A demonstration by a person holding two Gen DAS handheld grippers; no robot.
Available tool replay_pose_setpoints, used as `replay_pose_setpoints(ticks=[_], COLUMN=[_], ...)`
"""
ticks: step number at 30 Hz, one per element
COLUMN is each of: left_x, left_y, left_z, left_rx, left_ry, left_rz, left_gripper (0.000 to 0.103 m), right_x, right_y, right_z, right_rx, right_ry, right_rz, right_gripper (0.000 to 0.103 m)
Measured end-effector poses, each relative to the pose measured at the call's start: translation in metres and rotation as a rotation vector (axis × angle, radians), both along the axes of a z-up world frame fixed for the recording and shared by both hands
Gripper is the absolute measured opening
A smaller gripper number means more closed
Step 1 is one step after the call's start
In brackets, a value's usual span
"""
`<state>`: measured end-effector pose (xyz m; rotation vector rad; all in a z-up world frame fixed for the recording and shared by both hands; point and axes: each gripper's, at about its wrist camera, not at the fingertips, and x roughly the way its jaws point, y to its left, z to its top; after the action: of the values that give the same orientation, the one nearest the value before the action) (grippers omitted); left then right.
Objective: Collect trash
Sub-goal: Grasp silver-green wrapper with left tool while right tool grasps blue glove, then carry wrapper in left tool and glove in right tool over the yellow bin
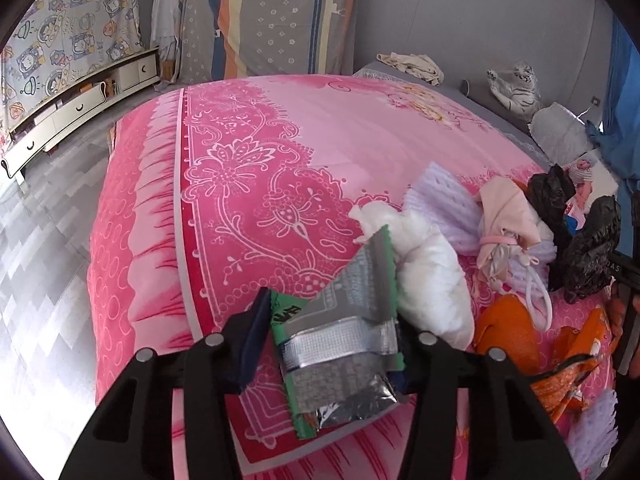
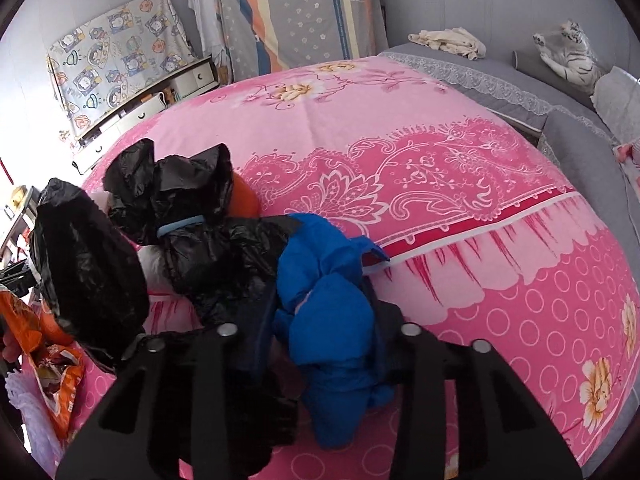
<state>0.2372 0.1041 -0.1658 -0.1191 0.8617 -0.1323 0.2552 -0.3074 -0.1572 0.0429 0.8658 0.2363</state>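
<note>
My left gripper (image 1: 326, 344) is shut on a silver foil wrapper with green edges (image 1: 344, 344) and holds it above the pink bedspread (image 1: 240, 184). To its right lie a white plastic bag (image 1: 424, 280), purple foam netting (image 1: 444, 204), a beige bag (image 1: 506, 220), black plastic bags (image 1: 588, 256) and orange wrappers (image 1: 508, 332). My right gripper (image 2: 320, 344) is shut on a crumpled blue plastic bag (image 2: 332, 320). Black plastic bags (image 2: 192, 232) lie just left of it, and an orange snack packet (image 2: 52, 364) sits at the far left.
A grey sofa (image 2: 520, 76) with a toy tiger (image 2: 572, 56) and a cloth (image 2: 448, 40) stands behind the bed. A white drawer unit (image 1: 80, 108) stands by the left wall. Hanging sheets (image 1: 272, 16) cover the back wall. Grey floor (image 1: 44, 248) lies left of the bed.
</note>
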Motion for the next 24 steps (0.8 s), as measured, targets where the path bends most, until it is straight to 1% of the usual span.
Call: replay_pose_setpoints(ticks=[1,2,6,8,11,14,16,24], left_x=[-0.002,-0.003,-0.009,-0.014,-0.022,-0.028,-0.032,-0.054], left_y=[0.001,0.003,0.011,0.014,0.016,0.018,0.018,0.015], left_z=[0.001,0.002,0.009,0.014,0.024,0.034,0.04,0.066], left_rx=[-0.008,-0.014,-0.063,-0.081,-0.093,-0.122,-0.127,-0.135], left_ry=[-0.008,-0.013,-0.04,-0.063,-0.104,-0.139,-0.158,-0.231], left_rz=[0.005,0.011,0.03,0.033,0.038,0.045,0.052,0.034], left_gripper=[0.045,0.041,0.039,0.038,0.038,0.038,0.038,0.038], right_x=[-0.001,-0.003,-0.015,-0.024,-0.04,-0.056,-0.066,-0.109], right_y=[-0.001,-0.002,-0.009,-0.013,-0.017,-0.018,-0.018,-0.016], right_z=[0.001,0.002,0.014,0.026,0.051,0.075,0.089,0.121], right_rx=[0.007,0.011,0.04,0.063,0.122,0.161,0.187,0.239], right_ry=[-0.001,-0.003,-0.038,-0.072,-0.128,-0.186,-0.212,-0.299], right_rz=[0.001,-0.002,-0.034,-0.058,-0.064,-0.064,-0.063,-0.053], right_gripper=[0.031,0.029,0.027,0.027,0.027,0.027,0.027,0.027])
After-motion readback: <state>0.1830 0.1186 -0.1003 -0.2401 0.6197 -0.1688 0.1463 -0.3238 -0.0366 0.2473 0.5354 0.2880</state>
